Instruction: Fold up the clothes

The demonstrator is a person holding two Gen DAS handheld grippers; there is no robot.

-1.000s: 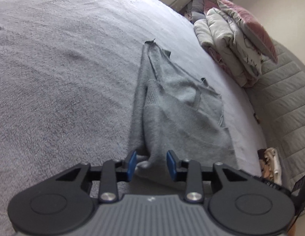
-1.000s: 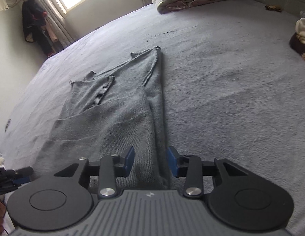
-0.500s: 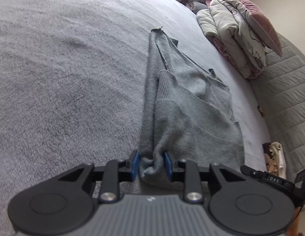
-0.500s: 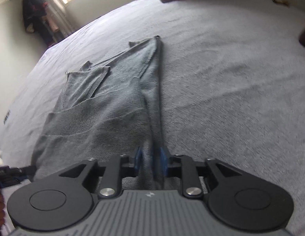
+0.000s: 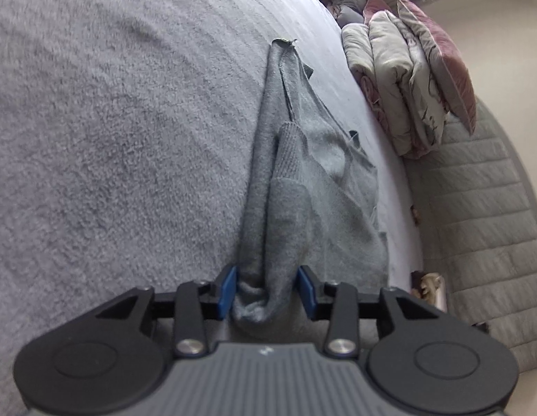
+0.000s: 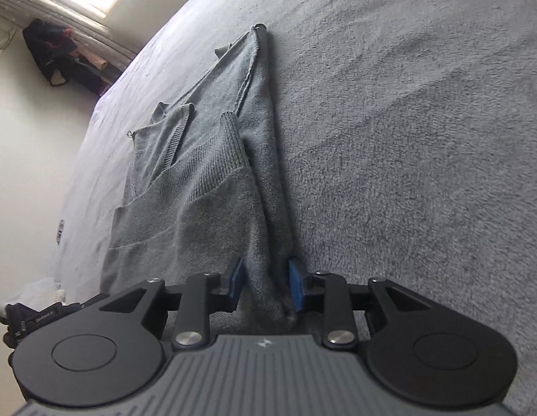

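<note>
A grey knit sweater [image 5: 303, 187] lies on the grey bed cover [image 5: 112, 138], partly folded, with one long edge gathered into a ridge. My left gripper [image 5: 267, 291] stands open at the near end of that ridge, bunched knit filling the gap between its blue pads [image 5: 228, 291]. From the other side, the sweater [image 6: 199, 187] runs away from my right gripper [image 6: 265, 286], also open, with a fold of the edge lying between its pads [image 6: 296, 287]. The ribbed cuff and hem show on top.
Folded quilts and a pink pillow [image 5: 438, 59] are stacked against the padded headboard [image 5: 476, 208]. The other gripper [image 6: 33, 319] shows at the left edge of the right wrist view. Dark clothes [image 6: 57, 55] hang under the window. Wide bare cover [image 6: 424, 138] lies right of the sweater.
Both grippers closed on the sweater's edge half a second ago; their jaws now stand wider again, the left almost as wide as at first. Both cameras have tilted and shifted along the ridge.
</note>
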